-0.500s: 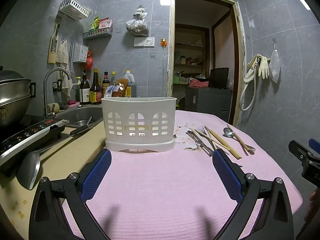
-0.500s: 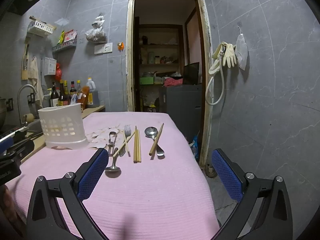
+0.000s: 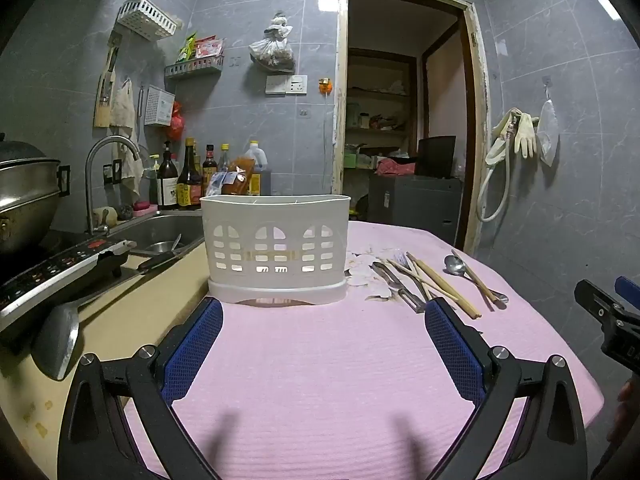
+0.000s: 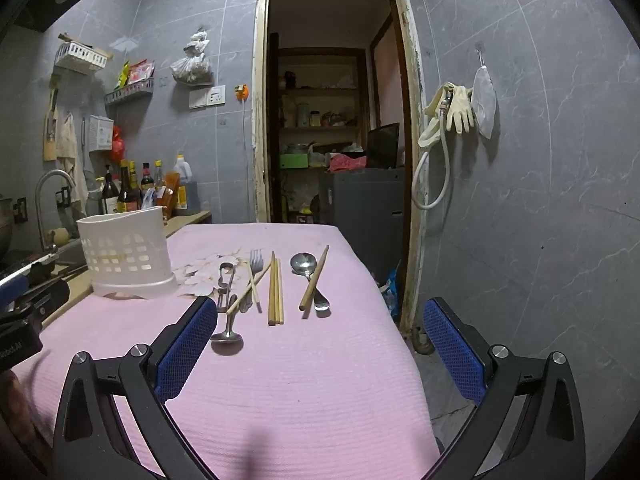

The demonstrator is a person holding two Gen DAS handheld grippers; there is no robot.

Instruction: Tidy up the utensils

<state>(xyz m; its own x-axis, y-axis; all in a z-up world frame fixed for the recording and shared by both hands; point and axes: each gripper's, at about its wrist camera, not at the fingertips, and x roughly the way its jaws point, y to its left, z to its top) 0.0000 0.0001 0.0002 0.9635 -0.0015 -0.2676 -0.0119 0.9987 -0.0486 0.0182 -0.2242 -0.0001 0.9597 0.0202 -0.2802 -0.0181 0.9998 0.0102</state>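
Both the left gripper (image 3: 324,312) and right gripper (image 4: 320,312) are held fully spread above the pink tabletop (image 4: 312,380), nothing grasped. The utensils (image 4: 276,284), chopsticks, spoons, a fork and what appears to be a peeler, are laid beside the white caddy (image 3: 275,246).

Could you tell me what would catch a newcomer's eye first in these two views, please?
The pink cloth covering the table dominates both views. On it, a white slotted utensil holder stands toward the sink side. Beside it lies a loose row of utensils: a fork, a pair of chopsticks and a spoon crossed by a single chopstick. Both the left gripper and the right gripper hang wide open and empty above the cloth.
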